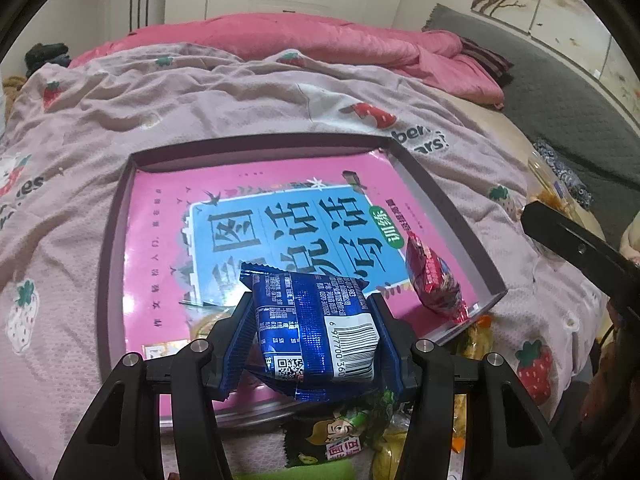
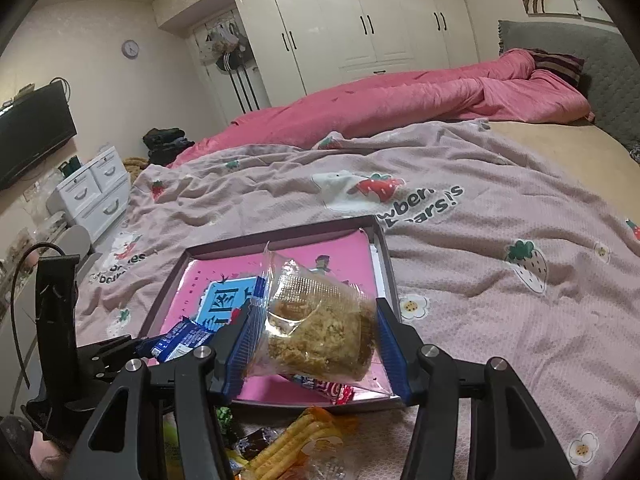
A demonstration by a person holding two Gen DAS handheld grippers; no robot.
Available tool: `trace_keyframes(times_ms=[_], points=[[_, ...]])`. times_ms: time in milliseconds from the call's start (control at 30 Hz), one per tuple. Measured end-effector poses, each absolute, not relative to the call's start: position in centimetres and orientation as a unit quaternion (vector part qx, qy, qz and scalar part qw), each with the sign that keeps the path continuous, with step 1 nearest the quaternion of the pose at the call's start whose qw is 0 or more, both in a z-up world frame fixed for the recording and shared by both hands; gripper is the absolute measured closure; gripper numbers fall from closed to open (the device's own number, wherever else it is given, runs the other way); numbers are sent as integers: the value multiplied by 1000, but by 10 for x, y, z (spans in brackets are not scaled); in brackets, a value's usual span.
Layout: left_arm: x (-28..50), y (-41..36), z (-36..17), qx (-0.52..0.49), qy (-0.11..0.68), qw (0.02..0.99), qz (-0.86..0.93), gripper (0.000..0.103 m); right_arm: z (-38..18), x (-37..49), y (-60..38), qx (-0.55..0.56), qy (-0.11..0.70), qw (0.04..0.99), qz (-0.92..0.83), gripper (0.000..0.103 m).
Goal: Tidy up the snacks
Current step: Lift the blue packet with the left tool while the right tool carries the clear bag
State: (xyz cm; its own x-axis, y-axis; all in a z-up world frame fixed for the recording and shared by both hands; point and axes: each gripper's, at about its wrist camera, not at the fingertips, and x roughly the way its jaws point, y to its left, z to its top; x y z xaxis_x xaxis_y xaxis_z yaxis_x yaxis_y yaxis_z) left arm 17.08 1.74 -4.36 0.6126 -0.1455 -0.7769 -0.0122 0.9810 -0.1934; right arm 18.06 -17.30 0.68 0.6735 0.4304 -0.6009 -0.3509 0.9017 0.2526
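A shallow dark-rimmed tray (image 1: 448, 204) with a pink book cover inside lies on the bed. My left gripper (image 1: 314, 320) is shut on a blue foil snack packet (image 1: 316, 328), held just above the tray's near edge. A red snack packet (image 1: 434, 280) lies in the tray's right corner. In the right wrist view my right gripper (image 2: 316, 332) is shut on a clear bag of brown crumbly cake (image 2: 320, 324) over the tray (image 2: 280, 238). The left gripper with the blue packet (image 2: 182, 340) shows at the left there. The red packet (image 2: 328, 390) peeks out under the bag.
Loose snacks lie on the blanket in front of the tray: a green cartoon packet (image 1: 340, 436), yellow crackers (image 2: 292, 444), a dark wrapped piece (image 2: 256, 440). A pink strawberry blanket (image 2: 500, 248) covers the bed. A pink quilt (image 2: 400, 100) lies behind; white drawers (image 2: 94, 192) stand left.
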Motion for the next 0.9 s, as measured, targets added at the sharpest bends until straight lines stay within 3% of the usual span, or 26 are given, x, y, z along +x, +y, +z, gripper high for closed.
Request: trace_keyframes(times_ms=[900], points=[[176,12,-56,-69,450,889,-38,46,-39,210,-169,88,407,887,199,47]])
